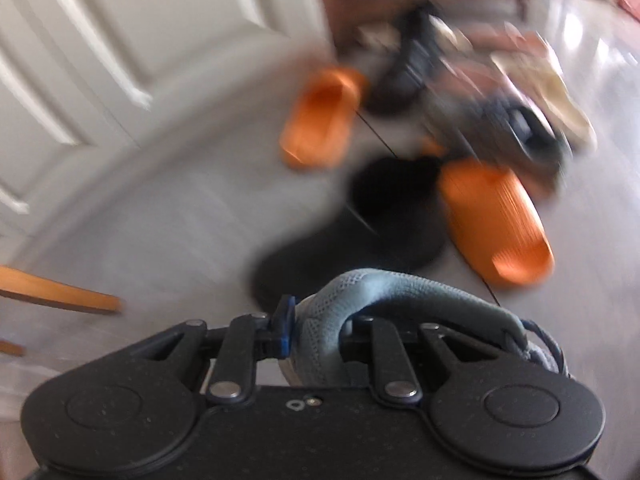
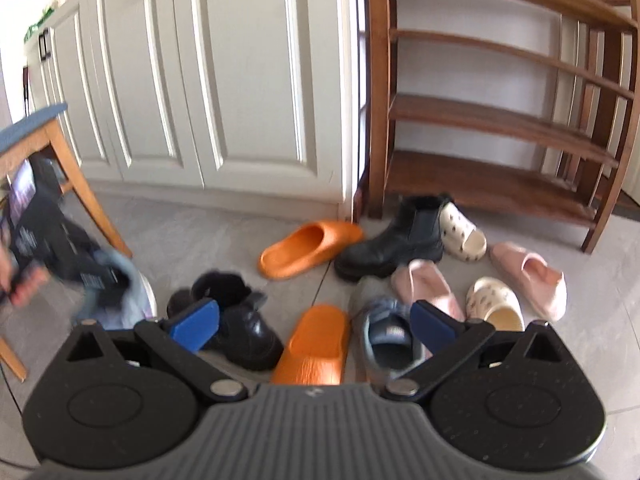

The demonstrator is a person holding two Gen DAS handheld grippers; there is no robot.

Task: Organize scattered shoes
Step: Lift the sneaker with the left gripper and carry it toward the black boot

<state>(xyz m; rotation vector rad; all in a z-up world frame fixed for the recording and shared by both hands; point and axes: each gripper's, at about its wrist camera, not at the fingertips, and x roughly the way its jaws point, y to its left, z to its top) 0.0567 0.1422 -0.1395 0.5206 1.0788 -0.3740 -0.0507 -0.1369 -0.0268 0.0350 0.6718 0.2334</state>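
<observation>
My left gripper [image 1: 316, 332] is shut on the collar of a grey-blue knit sneaker [image 1: 400, 296], held above the floor; that view is motion-blurred. It shows at the left of the right wrist view [image 2: 116, 280]. My right gripper [image 2: 316, 324] is open and empty above the shoe pile. Under it lie an orange slide [image 2: 316, 344], a second grey-blue sneaker [image 2: 390, 340] and a black boot [image 2: 240, 328]. Farther off are another orange slide [image 2: 308, 248], an upright black boot [image 2: 400, 240], two pink slippers [image 2: 528, 276] and two cream clogs [image 2: 496, 300].
A wooden shoe rack [image 2: 500, 120] with bare shelves stands at the back right. White cabinet doors [image 2: 200, 80] fill the back wall. A chair with a blue seat and wooden legs [image 2: 80, 184] stands at the left. The floor is grey tile [image 2: 200, 240].
</observation>
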